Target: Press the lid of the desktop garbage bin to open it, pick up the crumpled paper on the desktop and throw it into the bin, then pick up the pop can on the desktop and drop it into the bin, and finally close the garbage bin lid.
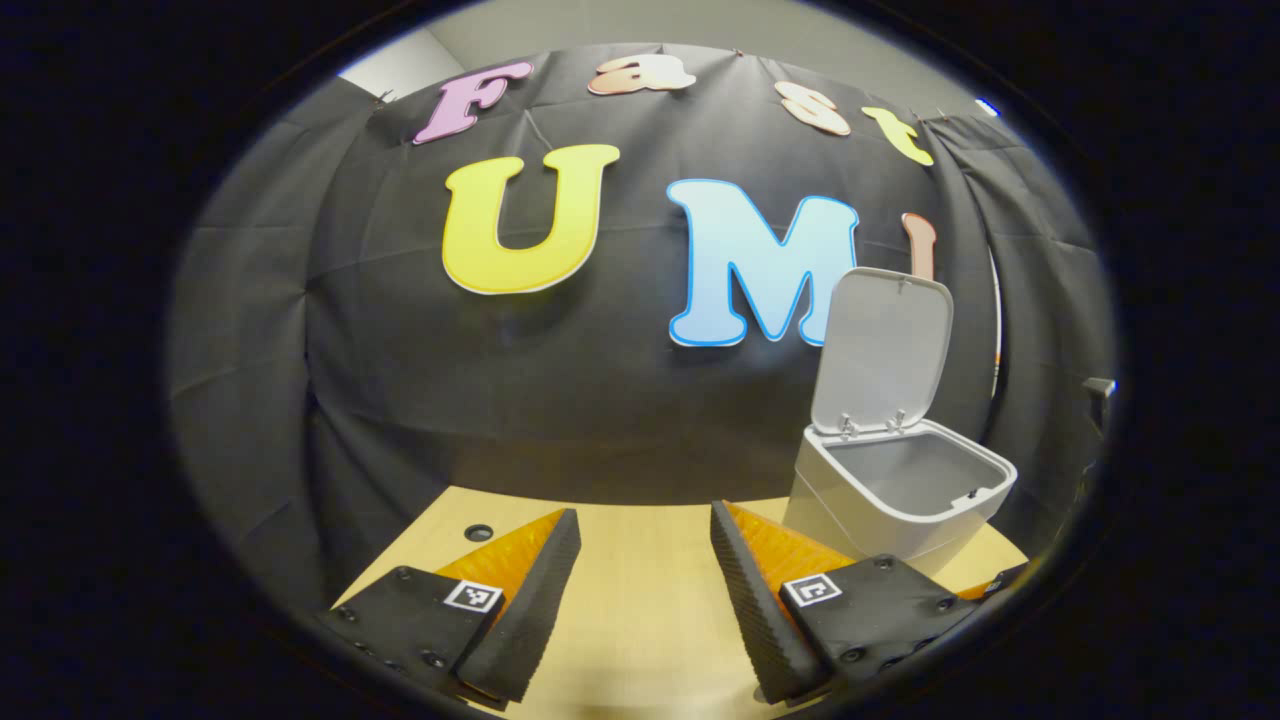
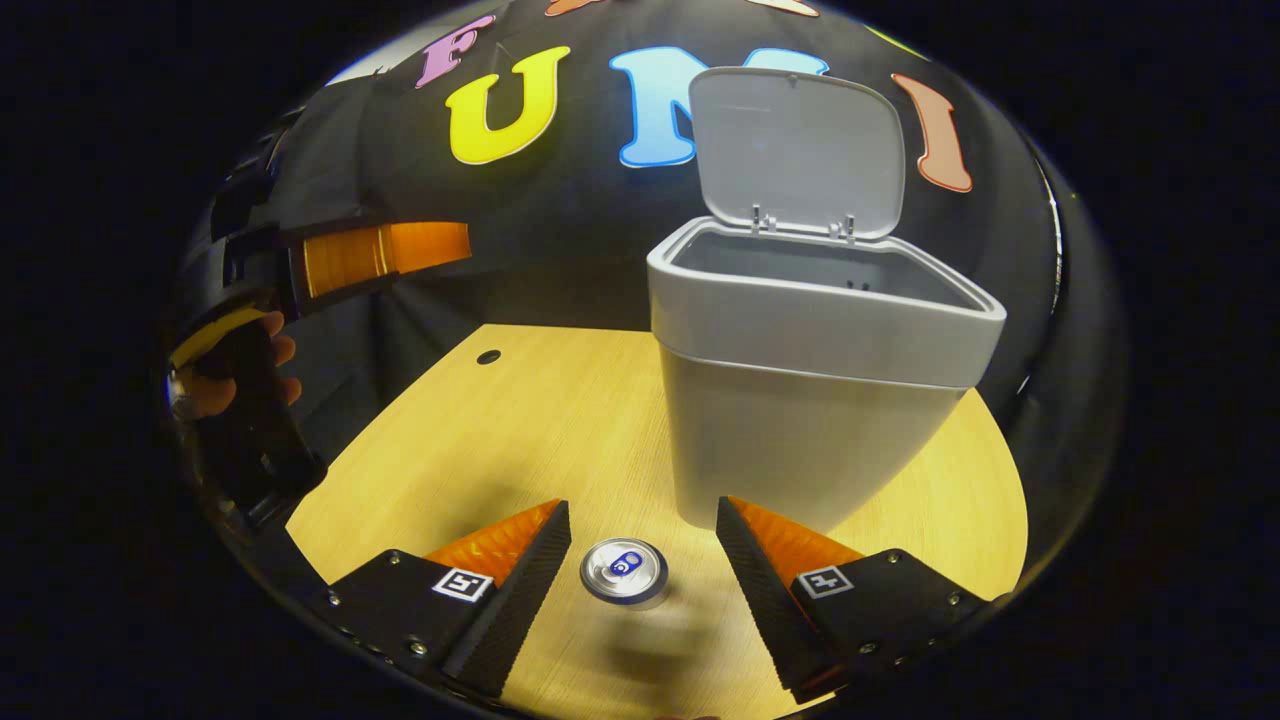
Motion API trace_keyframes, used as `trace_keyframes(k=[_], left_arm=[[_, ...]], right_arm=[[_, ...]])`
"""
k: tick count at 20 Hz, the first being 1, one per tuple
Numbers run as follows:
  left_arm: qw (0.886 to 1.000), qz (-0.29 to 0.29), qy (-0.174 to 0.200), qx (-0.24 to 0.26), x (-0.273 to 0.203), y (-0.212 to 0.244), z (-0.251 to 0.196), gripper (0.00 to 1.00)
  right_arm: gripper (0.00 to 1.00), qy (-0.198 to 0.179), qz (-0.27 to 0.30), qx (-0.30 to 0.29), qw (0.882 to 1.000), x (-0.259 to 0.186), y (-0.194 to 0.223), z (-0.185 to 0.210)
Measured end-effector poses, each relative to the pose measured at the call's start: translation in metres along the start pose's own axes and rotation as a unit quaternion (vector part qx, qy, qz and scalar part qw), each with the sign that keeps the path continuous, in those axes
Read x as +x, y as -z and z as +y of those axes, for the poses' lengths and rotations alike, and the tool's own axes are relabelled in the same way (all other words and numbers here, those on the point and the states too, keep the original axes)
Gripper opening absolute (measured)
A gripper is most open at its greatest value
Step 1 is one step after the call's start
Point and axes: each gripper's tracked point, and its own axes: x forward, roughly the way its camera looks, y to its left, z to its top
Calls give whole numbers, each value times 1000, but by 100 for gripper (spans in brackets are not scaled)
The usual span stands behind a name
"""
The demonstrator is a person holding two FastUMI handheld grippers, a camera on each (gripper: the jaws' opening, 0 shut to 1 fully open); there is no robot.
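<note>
Wooden table (image 2: 480, 420), bin (image 2: 800, 400) lid up; pop can (image 2: 624, 572) is seen upright between the right gripper (image 2: 640, 560) fingers, spread unclenched; left gripper (image 1: 645, 570) is held released, farther off.

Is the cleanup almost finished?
Partly. The bin lid stands open. No crumpled paper lies on the desktop in sight. The right gripper, open, straddles the upright pop can. Left: grab it, drop it in, close the lid.
</note>
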Motion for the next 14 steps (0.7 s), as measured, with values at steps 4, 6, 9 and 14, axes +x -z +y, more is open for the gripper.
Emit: trace_keyframes(k=[4, 6, 9, 14], left_arm=[[1000, 1, -9, 2, -5, 0, 15, 87], [1000, 2, -13, 3, -6, 1, 22, 87], [1000, 2, -20, 5, -8, 1, 33, 87], [999, 2, -33, 0, -10, 3, 51, 85]], right_arm=[[95, -8, 14, -9, 1000, 10, 10, 9], [95, -9, 18, -12, 1000, 13, 13, 12], [95, -8, 26, -15, 1000, 20, 19, 15], [95, -4, 42, -21, 999, 30, 29, 19]])
